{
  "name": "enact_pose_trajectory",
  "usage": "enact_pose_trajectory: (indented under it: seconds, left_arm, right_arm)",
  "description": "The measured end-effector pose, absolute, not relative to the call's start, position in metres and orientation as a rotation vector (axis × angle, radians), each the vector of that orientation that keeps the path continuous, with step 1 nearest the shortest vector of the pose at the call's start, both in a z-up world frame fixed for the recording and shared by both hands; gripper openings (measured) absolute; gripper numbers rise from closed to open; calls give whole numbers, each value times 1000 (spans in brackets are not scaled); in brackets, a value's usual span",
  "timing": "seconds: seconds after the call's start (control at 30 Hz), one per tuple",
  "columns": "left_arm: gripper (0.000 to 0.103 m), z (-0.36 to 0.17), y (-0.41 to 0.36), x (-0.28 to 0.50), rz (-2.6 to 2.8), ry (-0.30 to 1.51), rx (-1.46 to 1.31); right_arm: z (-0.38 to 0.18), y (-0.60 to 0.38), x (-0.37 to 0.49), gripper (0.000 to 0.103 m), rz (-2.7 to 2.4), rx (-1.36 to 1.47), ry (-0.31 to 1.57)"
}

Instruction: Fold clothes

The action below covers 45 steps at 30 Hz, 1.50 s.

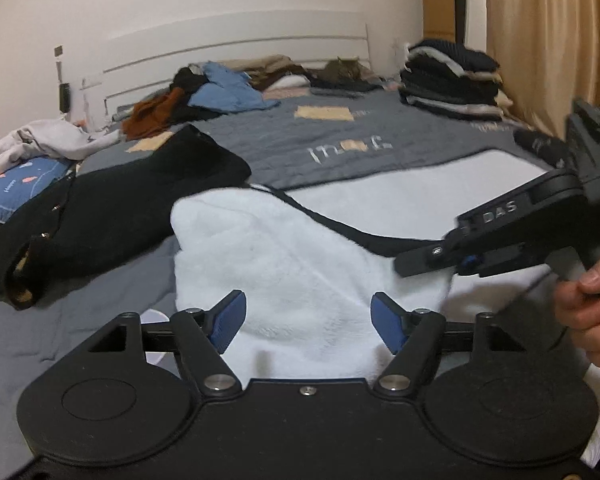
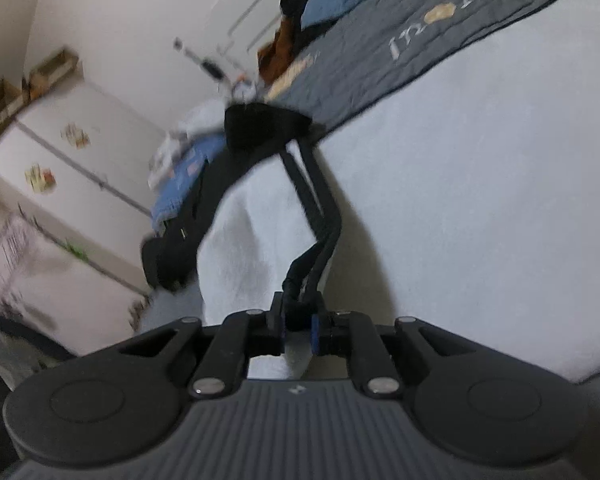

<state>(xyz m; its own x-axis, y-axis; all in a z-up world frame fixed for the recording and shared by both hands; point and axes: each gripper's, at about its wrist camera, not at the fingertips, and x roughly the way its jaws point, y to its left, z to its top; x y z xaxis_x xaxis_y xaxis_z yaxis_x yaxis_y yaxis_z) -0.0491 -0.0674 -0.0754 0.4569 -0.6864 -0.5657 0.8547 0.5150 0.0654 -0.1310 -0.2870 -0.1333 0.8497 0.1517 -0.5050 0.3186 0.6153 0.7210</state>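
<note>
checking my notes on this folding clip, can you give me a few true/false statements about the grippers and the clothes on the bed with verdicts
1. The right gripper is shut on the garment's black trim. True.
2. The left gripper is clamped on the white fleece. False: its jaws stand open, with the fleece lying between and beyond them, unpinched.
3. A folded stack sits at the far right of the bed. True.
4. The unfolded pile by the headboard is all white. False: it shows blue, brown and black pieces.
5. The black garment lies left of the white fleece. True.
</note>
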Motion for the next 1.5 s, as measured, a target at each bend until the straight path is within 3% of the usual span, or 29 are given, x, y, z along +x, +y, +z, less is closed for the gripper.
enact_pose_trajectory:
  seconds: [0.07, 0.13, 0.23, 0.3, 0.37, 0.4, 0.63, 1.13, 1.23, 1.5]
  left_arm:
    - [68, -78, -67, -47, -965, 526, 373]
    - [68, -78, -65, -43, -941, 541, 364]
    - [68, -76, -62, -38, -922, 557, 340]
    - [68, -75, -61, -36, -922, 571, 323]
    - [68, -74, -60, -36, -927, 572, 314]
    - [68, -74, -60, -36, -927, 570, 315]
    - [68, -73, -57, -38, -938, 552, 323]
    - [71, -105, -103, -100, -1012, 345, 690]
    - [65, -116, -112, -104, -967, 316, 784]
    - [63, -111, -120, -110, -1000, 320, 761]
  right_arm:
    - [-135, -282, -125, 19, -100, 883, 606]
    - [-133, -276, -121, 36, -105, 830, 628]
    - [-130, -265, -117, 40, -121, 739, 621]
    - [-131, -262, -118, 34, -131, 694, 615]
    - [-134, -264, -119, 11, -161, 678, 606]
    - [-136, -268, -122, 7, -183, 700, 600]
    - [-124, -299, -167, 6, -339, 913, 409]
    - [-118, -315, -185, 6, -312, 974, 373]
    - [-115, -324, -190, 6, -330, 992, 365]
    - [-103, -382, -234, 6, -431, 1065, 268]
